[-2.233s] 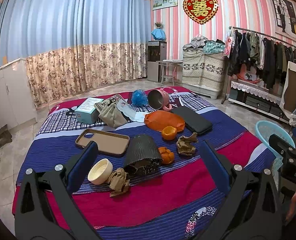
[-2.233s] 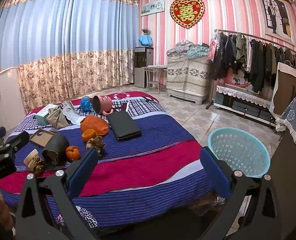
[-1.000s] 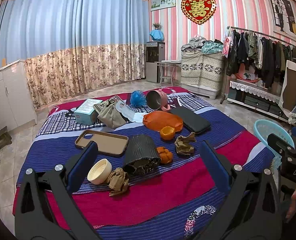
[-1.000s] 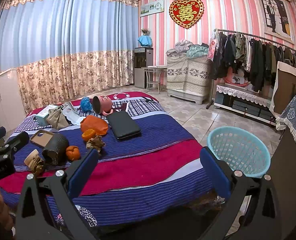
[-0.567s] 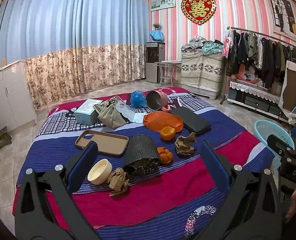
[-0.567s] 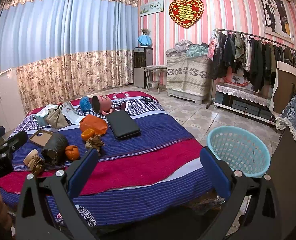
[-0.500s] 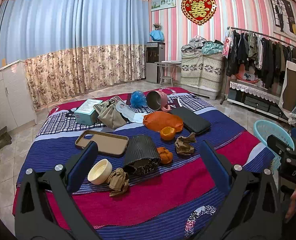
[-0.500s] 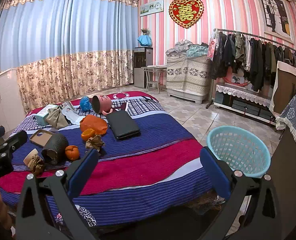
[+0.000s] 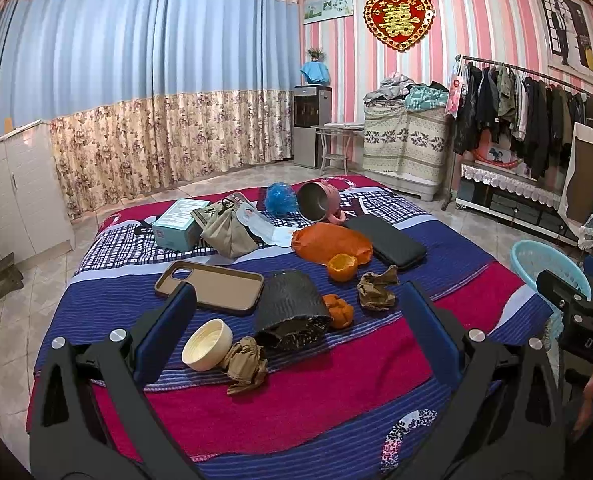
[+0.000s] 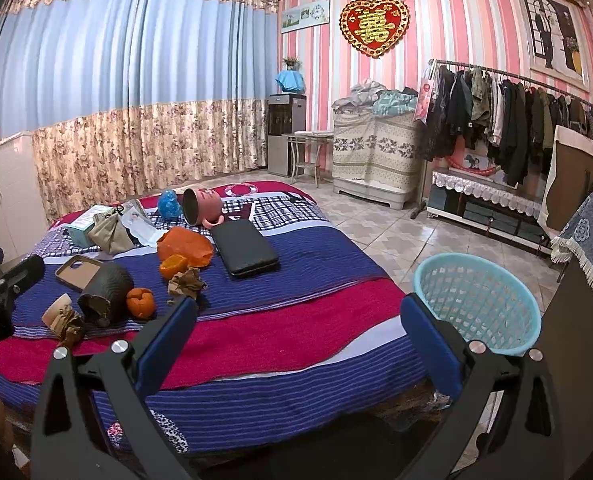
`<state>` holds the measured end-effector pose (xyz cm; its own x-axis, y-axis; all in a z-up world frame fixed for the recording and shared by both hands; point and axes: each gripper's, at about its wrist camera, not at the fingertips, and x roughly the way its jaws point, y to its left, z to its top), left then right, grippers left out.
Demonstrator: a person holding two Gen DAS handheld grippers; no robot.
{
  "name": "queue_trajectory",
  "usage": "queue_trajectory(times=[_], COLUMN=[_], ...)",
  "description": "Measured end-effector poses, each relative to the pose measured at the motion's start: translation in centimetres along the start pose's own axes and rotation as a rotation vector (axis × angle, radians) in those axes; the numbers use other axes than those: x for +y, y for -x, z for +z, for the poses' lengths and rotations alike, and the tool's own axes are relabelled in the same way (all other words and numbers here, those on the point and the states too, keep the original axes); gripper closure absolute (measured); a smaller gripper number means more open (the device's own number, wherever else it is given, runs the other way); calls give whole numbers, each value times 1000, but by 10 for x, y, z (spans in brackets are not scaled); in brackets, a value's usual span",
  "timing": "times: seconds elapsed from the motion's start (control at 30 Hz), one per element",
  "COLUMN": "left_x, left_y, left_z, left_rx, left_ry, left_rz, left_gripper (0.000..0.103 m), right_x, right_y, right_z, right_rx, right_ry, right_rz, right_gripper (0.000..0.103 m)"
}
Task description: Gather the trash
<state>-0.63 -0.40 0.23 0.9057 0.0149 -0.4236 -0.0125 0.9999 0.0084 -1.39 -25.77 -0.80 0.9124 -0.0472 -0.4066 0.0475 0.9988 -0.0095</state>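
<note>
Jaws wide, both grippers (image 9: pixel 296 320) (image 10: pixel 296 332) hover before bed (image 10: pixel 316 320).

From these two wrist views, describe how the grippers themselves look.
Both look alike. The left gripper and right gripper each have two black angular arms with triangular cut-outs and silver round screws, ending in flat blue pads as jaws. Seen from the left wrist view, the right gripper's black body carries white letters reading "DAS". No cables or sleeves are visible.
</note>
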Motion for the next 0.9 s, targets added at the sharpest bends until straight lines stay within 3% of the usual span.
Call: queue_trajectory(times=[0.2, 0.37, 0.53, 0.7, 0.9], left_x=[-2, 1, 21, 53, 70], left_y=[3, -5, -25, -51, -73], left_z=[-2, -9, -23, -35, -47], left_rx=[-5, 37, 109, 176, 200], left_ry=[-17, -25, -35, 37, 3], left_rz=[-24, 27, 84, 110, 175], left_gripper=[5, 5, 5, 5, 5], right_x=[-1, -2, 5, 19, 12], right_y=[-1, -5, -16, -20, -41], right_z=[-1, -3, -4, -10, -13], right_rx=[-19, -29, -21, -36, 73], right_ry=[-2, 10, 45, 117, 33], right_rz=[-2, -4, -59, -147, -46], right_gripper=[4, 4, 4, 4, 4])
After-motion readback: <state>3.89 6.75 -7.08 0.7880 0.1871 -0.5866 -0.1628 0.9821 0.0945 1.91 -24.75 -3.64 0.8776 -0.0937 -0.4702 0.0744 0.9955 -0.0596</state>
